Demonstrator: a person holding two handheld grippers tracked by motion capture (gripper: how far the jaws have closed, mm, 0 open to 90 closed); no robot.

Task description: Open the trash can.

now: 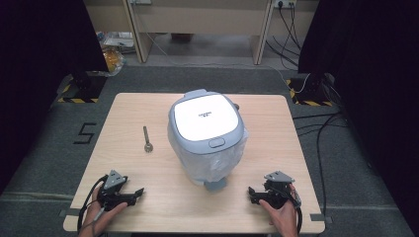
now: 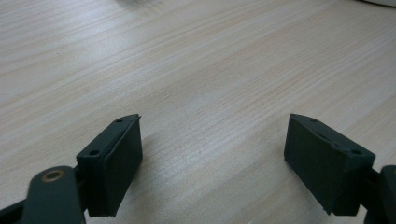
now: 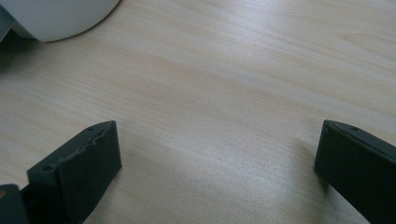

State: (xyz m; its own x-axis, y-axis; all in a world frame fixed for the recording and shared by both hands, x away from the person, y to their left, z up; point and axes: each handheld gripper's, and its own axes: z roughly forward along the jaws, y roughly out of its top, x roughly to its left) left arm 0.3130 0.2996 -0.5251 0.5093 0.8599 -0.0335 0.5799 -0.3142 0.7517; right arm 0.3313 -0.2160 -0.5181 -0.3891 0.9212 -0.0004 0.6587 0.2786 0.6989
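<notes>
A white and grey rice cooker (image 1: 206, 121) with its lid down stands in the middle of the wooden table (image 1: 128, 113). Clear plastic film wraps its lower body. Its white base (image 3: 56, 18) reaches into the top left corner of the right gripper view. My left gripper (image 1: 137, 195) (image 2: 212, 121) rests near the front left edge, held by a hand. It is open, with bare wood between its pads. At the front right, my right gripper (image 1: 251, 195) (image 3: 217, 126) lies in the other hand, open and holding nothing. Both grippers sit apart from the cooker.
A small metal rod with a round end (image 1: 147, 139) lies on the table left of the cooker. Dark curtains flank the scene. Cables (image 1: 321, 133) run over the grey floor at the right, and desk legs stand beyond the table.
</notes>
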